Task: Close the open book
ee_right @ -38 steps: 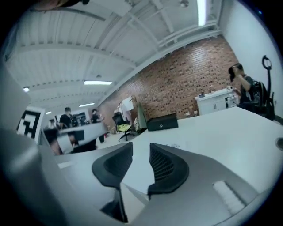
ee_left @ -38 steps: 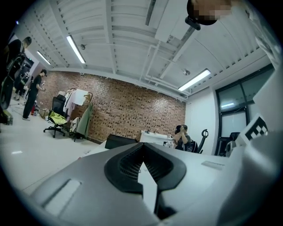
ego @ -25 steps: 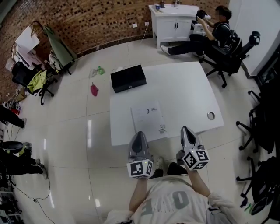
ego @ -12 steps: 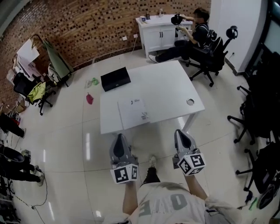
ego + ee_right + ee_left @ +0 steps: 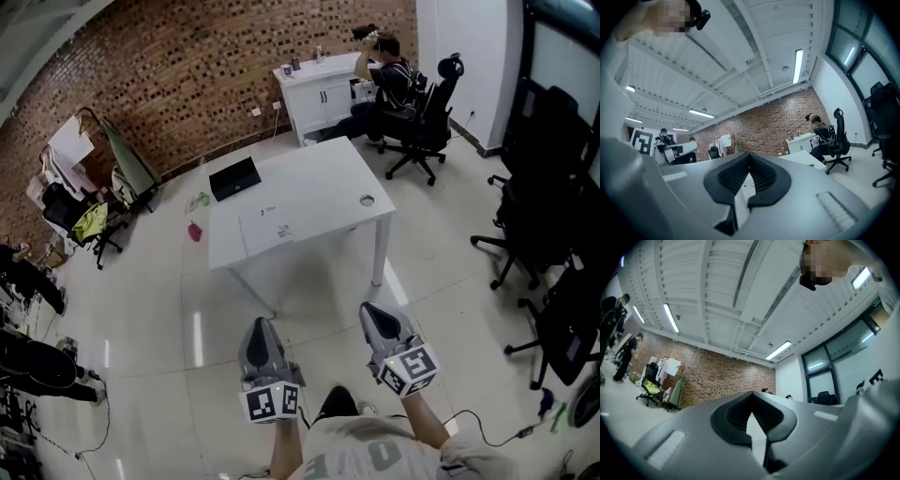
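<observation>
The book (image 5: 265, 230) is a thin white rectangle lying flat near the front edge of the white table (image 5: 323, 183), in the upper middle of the head view. It shows as a single sheet-like shape with small dark print. Both grippers hang over the floor, well short of the table. My left gripper (image 5: 261, 325) is at the bottom left and my right gripper (image 5: 371, 311) at the bottom right. In the left gripper view the left gripper (image 5: 751, 394) has its jaws together, holding nothing. The right gripper (image 5: 749, 154) looks the same in its own view.
A black case (image 5: 234, 177) sits on the table's far left corner, and a round cable hole (image 5: 367, 200) is near its right edge. Black office chairs (image 5: 530, 225) crowd the right side. A person sits in a chair (image 5: 417, 103) by a white cabinet (image 5: 314, 94). Clothes and chairs (image 5: 89, 220) line the left.
The view has drawn back from the table, which now looks smaller and farther off. Both grippers, formerly at the table's front edge, are now over bare floor, still shut.
</observation>
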The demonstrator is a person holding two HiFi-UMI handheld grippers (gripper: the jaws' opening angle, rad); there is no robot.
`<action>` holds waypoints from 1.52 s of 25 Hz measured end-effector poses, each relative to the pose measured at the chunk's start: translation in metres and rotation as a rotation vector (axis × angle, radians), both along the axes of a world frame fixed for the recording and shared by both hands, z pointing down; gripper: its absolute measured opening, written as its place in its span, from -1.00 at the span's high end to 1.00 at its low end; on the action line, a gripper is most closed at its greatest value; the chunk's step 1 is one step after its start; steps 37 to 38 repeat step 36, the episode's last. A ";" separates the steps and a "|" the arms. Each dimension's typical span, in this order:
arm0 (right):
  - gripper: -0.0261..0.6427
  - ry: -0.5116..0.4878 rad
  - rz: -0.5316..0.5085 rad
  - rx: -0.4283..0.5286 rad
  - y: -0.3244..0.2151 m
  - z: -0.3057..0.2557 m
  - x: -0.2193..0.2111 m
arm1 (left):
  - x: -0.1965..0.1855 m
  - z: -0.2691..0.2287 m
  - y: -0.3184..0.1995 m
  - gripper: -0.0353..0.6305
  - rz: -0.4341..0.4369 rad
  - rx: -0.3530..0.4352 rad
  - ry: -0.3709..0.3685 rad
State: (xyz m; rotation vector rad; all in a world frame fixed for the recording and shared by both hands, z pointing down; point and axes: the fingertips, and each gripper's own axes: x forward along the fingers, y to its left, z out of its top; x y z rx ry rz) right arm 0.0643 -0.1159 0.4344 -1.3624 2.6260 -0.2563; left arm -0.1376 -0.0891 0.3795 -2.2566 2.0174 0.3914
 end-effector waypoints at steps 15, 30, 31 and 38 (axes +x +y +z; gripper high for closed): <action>0.91 -0.056 0.016 -0.002 0.127 -0.027 -0.024 | 0.031 -0.009 0.112 0.86 0.130 0.032 -0.073; 0.91 -0.014 0.005 -0.007 0.201 -0.017 -0.047 | 0.028 0.012 0.166 0.86 0.151 -0.029 -0.037; 0.91 -0.031 0.001 -0.006 0.201 -0.017 -0.048 | 0.028 0.011 0.167 0.86 0.155 -0.022 -0.045; 0.91 -0.056 -0.001 0.007 0.195 -0.023 -0.054 | 0.020 -0.001 0.164 0.86 0.149 0.016 -0.049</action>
